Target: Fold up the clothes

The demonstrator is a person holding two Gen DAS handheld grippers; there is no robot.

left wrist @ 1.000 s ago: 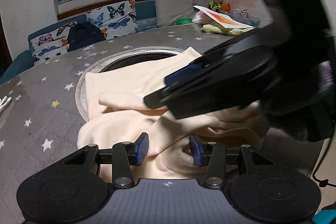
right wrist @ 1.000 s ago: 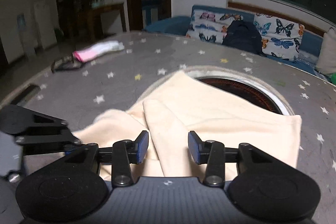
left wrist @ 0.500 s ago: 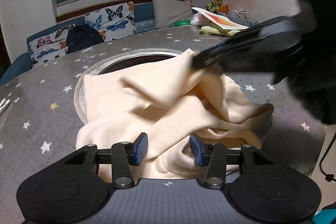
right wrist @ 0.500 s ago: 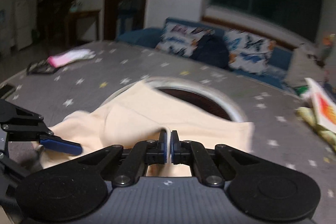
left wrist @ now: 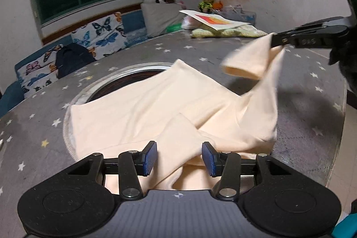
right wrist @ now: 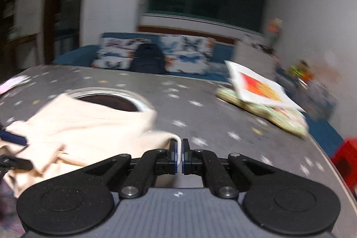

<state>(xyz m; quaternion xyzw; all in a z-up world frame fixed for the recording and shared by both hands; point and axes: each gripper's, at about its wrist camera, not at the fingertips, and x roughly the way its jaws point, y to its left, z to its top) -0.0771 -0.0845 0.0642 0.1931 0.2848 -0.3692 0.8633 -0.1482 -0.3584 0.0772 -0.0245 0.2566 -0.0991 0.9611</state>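
Your left gripper (left wrist: 179,158) hangs low over the near edge of the shirt (left wrist: 156,108), its blue pads (left wrist: 150,157) spread wide with a fold of cream cloth lying between them, gripped by neither. The shirt lies rumpled on the star-print table (left wrist: 40,133), its far edge draped over the round hole (left wrist: 125,84) in the middle. Your right gripper (right wrist: 179,156) is clenched on the shirt's sleeve (left wrist: 247,59); the left view shows it lifted clear of the table, off to the right, the cloth trailing down from it to the main heap. A book (right wrist: 258,88) lies well beyond on the far side.
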